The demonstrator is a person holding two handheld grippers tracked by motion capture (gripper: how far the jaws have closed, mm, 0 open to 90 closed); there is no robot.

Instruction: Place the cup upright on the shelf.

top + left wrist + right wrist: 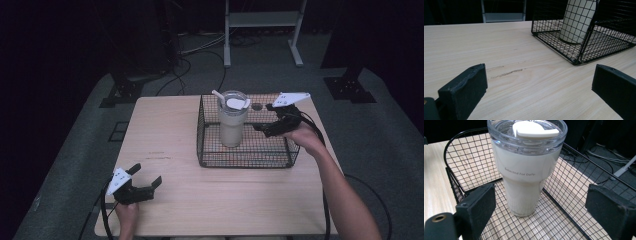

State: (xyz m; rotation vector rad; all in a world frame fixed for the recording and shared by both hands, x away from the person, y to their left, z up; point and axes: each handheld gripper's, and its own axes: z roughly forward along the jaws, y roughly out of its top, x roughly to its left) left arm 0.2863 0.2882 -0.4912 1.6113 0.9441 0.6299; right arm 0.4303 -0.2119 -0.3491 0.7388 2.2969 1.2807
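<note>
right gripper view: tumbler [525, 177] upright in wire basket [469, 152], centred between wide-open, empty right gripper [541, 205] fingers.
likely smooth, rigid, slippery; grip the narrow lower body. left gripper [141, 184] gapes empty.

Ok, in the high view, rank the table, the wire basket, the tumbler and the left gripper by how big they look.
1. Table, by far the largest.
2. Wire basket, covering part of the tabletop.
3. Tumbler and left gripper: close in apparent size; the gripper sits nearer the camera, so I would not rank them.
</note>
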